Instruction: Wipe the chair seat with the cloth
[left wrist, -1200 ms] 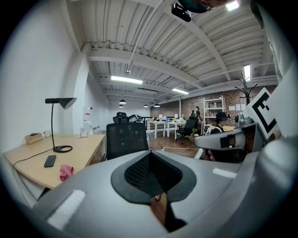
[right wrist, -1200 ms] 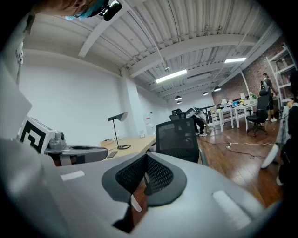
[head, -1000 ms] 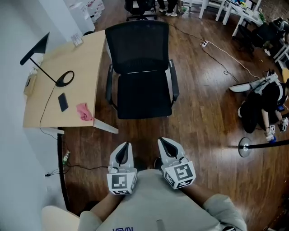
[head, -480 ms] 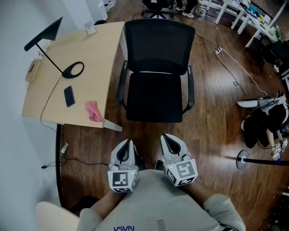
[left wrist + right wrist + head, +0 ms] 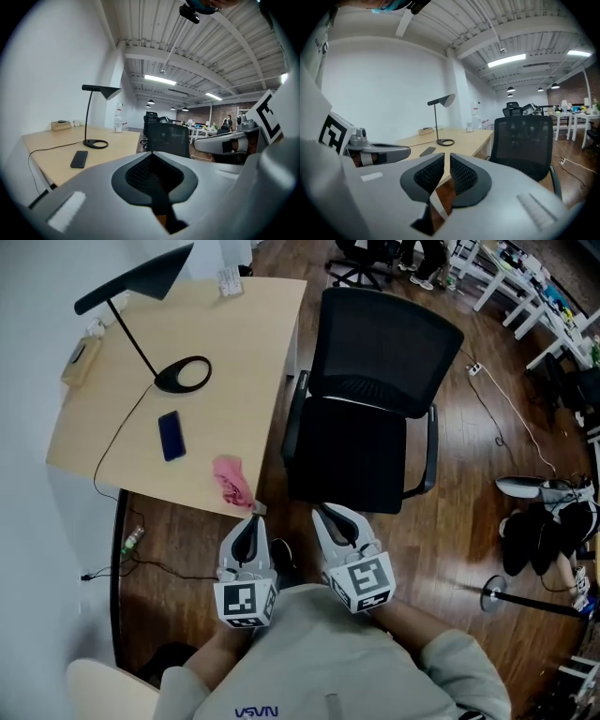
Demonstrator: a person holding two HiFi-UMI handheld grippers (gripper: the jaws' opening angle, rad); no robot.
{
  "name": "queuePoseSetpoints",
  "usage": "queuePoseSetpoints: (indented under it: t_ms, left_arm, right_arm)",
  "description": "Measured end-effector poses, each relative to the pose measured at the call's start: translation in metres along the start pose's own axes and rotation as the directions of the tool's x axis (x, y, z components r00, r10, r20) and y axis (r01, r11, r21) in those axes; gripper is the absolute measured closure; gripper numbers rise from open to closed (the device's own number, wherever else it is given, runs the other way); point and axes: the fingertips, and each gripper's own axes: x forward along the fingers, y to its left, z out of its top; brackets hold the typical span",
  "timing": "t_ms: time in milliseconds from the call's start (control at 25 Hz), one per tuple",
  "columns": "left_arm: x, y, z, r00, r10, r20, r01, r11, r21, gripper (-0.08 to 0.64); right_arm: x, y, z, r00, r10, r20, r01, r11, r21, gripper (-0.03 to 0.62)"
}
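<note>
Nearest, the two grippers sit side by side, pointing at the desk corner and chair. The left gripper [image 5: 251, 525] has its jaws pressed together with nothing in them. The right gripper [image 5: 328, 517] shows a narrow gap, its jaws having just been opening, and nothing is between them. Just beyond the left gripper, the pink cloth [image 5: 232, 481] lies crumpled on the desk [image 5: 112, 442] near its front corner, touched by neither gripper. The chair [image 5: 361, 465] stands beside the desk. Farther back on the desk are a phone [image 5: 172, 435] and a lamp [image 5: 184, 374]
</note>
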Motion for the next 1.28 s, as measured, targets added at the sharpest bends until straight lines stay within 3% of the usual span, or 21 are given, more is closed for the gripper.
queuePoseSetpoints:
  t_ms: [240,520,920,1280]
  left_arm:
    - [0.005,0.078,0.000,0.997,0.075,-0.006,-0.075,0.997,-0.034,0.555]
    - [0.005,0.145,-0.012,0.988,0.153,-0.029,-0.155,0.987,-0.053,0.555]
    - [0.005,0.189,-0.033,0.964,0.253,-0.080,-0.257,0.965,-0.056,0.535]
    - [0.021,0.204,-0.049,0.940,0.320,-0.121,-0.327,0.944,-0.046,0.549]
  right_arm:
    - [0.082,0.052,-0.004,0.991,0.106,-0.087,-0.112,0.992,-0.063,0.546]
    - [0.156,0.088,-0.035,0.966,0.156,-0.206,-0.176,0.981,-0.080,0.528]
    - [0.223,0.106,-0.073,0.924,0.189,-0.331,-0.234,0.967,-0.100,0.505]
    - [0.257,0.095,-0.123,0.868,0.183,-0.461,-0.252,0.963,-0.092,0.481]
